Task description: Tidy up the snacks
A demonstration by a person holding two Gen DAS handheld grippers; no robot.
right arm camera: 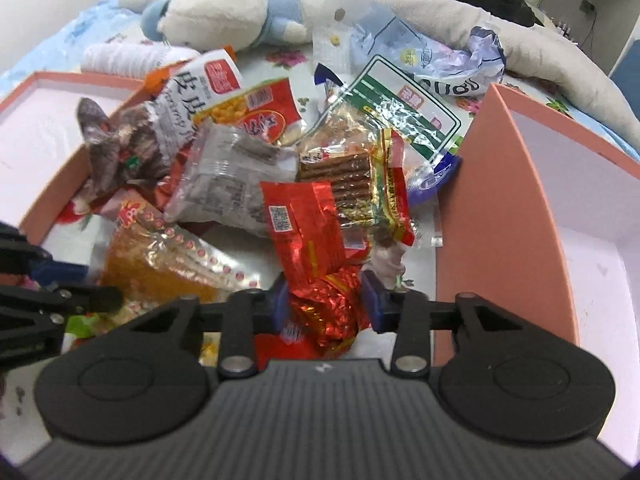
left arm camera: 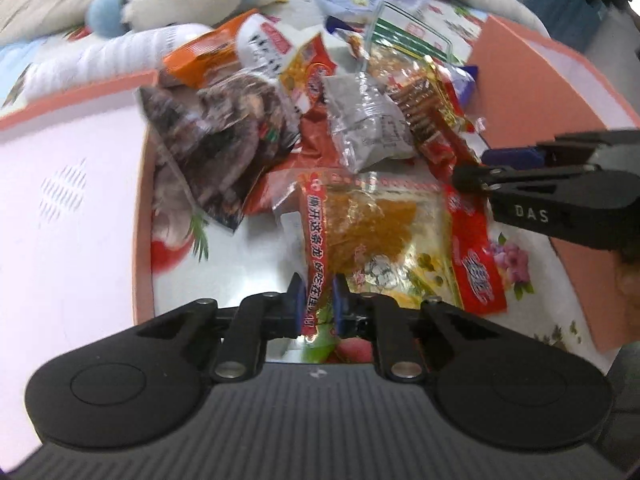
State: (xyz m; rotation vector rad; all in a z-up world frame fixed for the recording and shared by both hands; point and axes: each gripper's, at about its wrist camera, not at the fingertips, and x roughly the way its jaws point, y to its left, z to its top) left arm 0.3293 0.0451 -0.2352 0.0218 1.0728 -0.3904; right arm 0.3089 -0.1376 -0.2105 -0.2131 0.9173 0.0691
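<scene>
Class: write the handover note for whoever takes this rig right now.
Left gripper: shut on the edge of the clear packet with orange filling.
Right gripper: fingers around the crinkled red foil packet; grip unclear.
Snack pile lies on the floral sheet between two pink boxes, left box and right box.
Done: nothing visibly boxed.
Left: move every packet into the boxes.

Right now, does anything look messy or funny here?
Yes. The snack packets lie in a jumbled heap on the flowery sheet, overlapping at all angles, while both pink boxes beside them look bare inside. The red foil packet in the right gripper is crumpled.
</scene>
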